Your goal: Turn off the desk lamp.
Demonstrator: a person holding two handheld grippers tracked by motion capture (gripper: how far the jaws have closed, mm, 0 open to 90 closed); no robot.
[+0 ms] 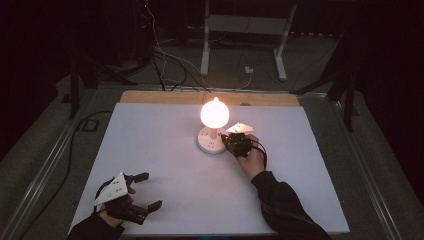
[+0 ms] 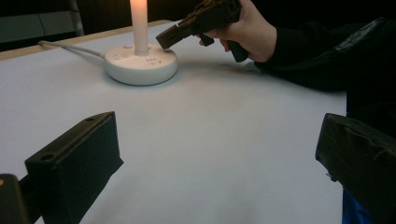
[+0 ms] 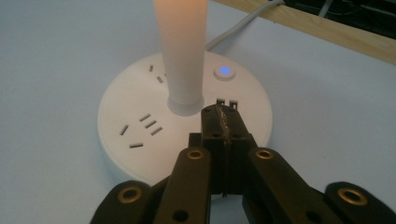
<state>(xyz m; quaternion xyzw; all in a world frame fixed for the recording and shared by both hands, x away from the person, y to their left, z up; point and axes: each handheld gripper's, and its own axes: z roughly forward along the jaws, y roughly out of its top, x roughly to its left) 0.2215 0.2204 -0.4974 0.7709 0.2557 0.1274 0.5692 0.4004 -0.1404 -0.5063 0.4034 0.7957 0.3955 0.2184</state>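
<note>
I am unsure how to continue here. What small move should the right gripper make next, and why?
Probably lift the right gripper slightly up and back from the base. Its jaws are shut over the top of the base beside the lamp stem, the lamp is lit and the button glows blue, so a press there seems done. The left gripper rests open, far off.

Room dark; the lit bulb (image 1: 215,113) is the main light source, centre of the high view. Bulb blown out, no detail, warm halo. White surface (image 1: 160,150) lit evenly near the lamp, dimmer toward lower corners. Upper left and right of the frame nearly black. Soft shadows under each gripper. High view low-res, slightly soft. Left gripper view: near jaws blurred, far part sharper. Right gripper view: bright, sharp on the lamp base (image 3: 140,112), stem overexposed at top, blue LED (image 3: 225,71) glowing.
</note>
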